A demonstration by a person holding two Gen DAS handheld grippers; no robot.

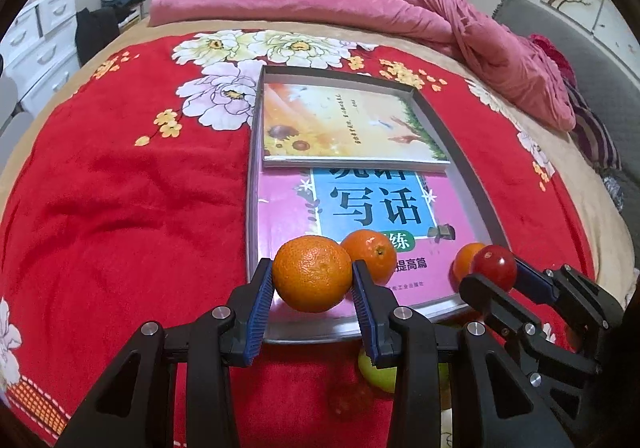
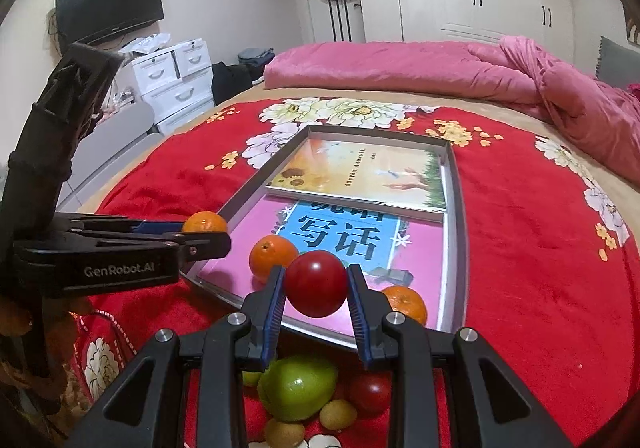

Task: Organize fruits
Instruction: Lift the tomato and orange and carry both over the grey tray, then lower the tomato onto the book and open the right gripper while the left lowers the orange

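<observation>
My left gripper is shut on an orange and holds it above the near left corner of a metal tray. It also shows in the right wrist view. My right gripper is shut on a red tomato above the tray's near edge; it also shows in the left wrist view. Two oranges lie in the tray on a pink book. A green apple, another red tomato and small yellowish fruits lie on the red blanket below.
A second book with sunflowers lies in the tray's far half. The tray rests on a red flowered blanket on a bed. A pink quilt is bunched at the far side. White drawers stand left of the bed.
</observation>
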